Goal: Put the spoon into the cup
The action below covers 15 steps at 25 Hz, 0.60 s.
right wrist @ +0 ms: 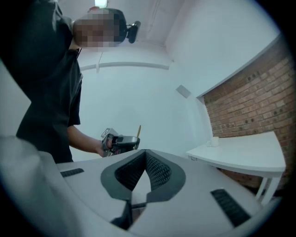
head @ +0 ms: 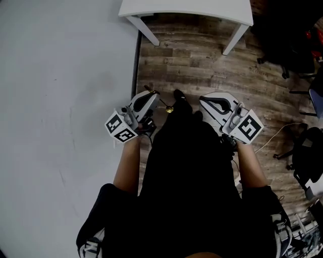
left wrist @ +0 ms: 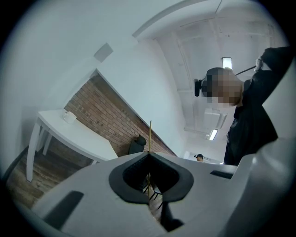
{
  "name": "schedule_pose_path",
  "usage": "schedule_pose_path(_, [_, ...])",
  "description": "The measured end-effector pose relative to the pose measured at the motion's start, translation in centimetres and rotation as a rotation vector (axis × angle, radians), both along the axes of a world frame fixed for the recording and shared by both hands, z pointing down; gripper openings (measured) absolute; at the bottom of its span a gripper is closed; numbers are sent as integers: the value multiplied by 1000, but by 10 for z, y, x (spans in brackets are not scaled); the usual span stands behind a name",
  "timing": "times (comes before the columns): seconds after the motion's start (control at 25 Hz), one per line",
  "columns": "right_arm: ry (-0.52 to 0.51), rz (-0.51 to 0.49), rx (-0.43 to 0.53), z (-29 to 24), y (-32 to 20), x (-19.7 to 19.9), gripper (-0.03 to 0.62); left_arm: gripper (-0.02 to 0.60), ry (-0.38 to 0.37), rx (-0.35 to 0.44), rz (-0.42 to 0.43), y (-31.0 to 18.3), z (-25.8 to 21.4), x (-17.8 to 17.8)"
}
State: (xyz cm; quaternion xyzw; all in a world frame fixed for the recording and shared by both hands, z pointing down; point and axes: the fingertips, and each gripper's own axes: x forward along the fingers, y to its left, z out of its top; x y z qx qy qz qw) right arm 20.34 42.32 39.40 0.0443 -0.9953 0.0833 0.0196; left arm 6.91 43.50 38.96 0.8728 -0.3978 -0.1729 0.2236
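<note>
The spoon [head: 169, 109], thin and golden, is clamped by its handle between the jaws of the left gripper [head: 151, 94], off any surface and in front of the person's dark-clad body; in the left gripper view its slim shaft [left wrist: 150, 132] rises straight out of the closed jaws [left wrist: 149, 157]. The right gripper view shows the same spoon [right wrist: 139, 130] standing up from the left gripper [right wrist: 121, 141], held in the person's hand. The cup [left wrist: 69, 116], small and white, stands close to a corner of the white bench [left wrist: 83, 139], on the side towards the brick wall [left wrist: 111, 115]; the right gripper view shows it [right wrist: 213, 141] near that same end of the bench [right wrist: 245, 159]. Spoon and cup are well apart. The right gripper [head: 208, 101] is held level with the left one on the other side of the body, its jaws [right wrist: 145, 155] pressed together with nothing between them. Below is a wooden floor [head: 202, 65], with the bench's near edge [head: 186, 12] at the top of the head view.
</note>
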Motion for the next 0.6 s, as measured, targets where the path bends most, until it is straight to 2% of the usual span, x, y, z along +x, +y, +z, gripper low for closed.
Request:
schedule_pose_path(0.12, [98, -33, 59, 9, -5, -5, 6, 15, 5, 15, -4, -14, -3, -4])
schedule_pose_path(0.24, [125, -49, 127, 8, -13, -16, 6, 15, 19, 20, -7, -25, -4, -13])
schedule_pose_path(0.44, [111, -28, 83, 9, -42, -34, 6, 14, 28, 6, 5, -45, 1, -27])
schedule_pose_path(0.6, [109, -29, 70, 9, -83, -60, 6, 15, 49, -11, 2, -86, 9, -52])
